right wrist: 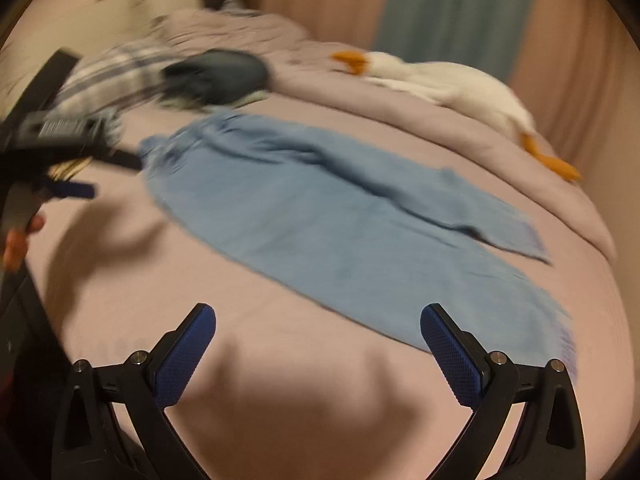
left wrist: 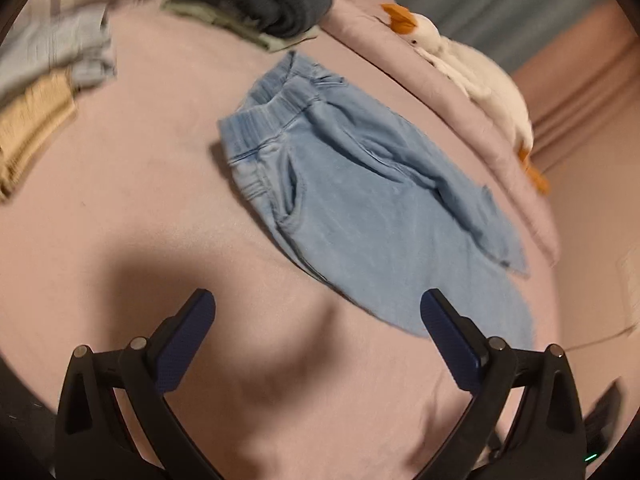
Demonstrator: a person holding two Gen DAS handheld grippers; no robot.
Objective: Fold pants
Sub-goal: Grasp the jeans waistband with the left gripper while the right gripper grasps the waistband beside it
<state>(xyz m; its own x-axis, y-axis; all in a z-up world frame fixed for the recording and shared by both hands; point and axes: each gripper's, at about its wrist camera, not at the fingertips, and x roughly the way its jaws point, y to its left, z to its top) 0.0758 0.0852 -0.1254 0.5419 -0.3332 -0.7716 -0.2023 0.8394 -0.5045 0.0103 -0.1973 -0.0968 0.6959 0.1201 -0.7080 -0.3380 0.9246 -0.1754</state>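
Pink bedding (left wrist: 120, 200) filled both views, with light blue denim pants (left wrist: 360, 208) lying centre-frame, one leg apparently laid over the other, so the crosswise folds looked still to do. Left tongs (left wrist: 318, 332) and right tongs (right wrist: 318, 344) both gaped wide and empty at the lower frame, the pants just beyond them.

Bare sheet (left wrist: 120, 208) lies open beside the pants (left wrist: 360, 208); clothes pile (left wrist: 52, 80) (blurred) and plush goose (left wrist: 480, 76) crowd the far edge.
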